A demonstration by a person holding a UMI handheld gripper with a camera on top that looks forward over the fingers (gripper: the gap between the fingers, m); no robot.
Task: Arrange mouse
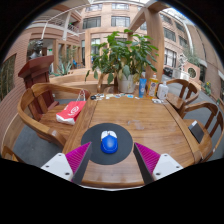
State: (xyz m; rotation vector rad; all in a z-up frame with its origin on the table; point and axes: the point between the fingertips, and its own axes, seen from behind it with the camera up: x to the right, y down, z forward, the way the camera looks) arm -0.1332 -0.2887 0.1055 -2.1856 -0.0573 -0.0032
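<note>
A blue computer mouse [109,143] with a white front lies on a round dark mouse mat [107,143] on the wooden table [150,120]. My gripper [111,157] is open, its magenta pads [78,157] spread wide to either side of the mat. The mouse sits between the fingers, just ahead of the tips, with a wide gap on each side. Nothing is held.
A red bag [71,110] lies on the left part of the table. A potted plant [124,58], bottles [142,86] and small items stand at the far end. Wooden chairs [38,104] flank both sides. The near table edge lies under the fingers.
</note>
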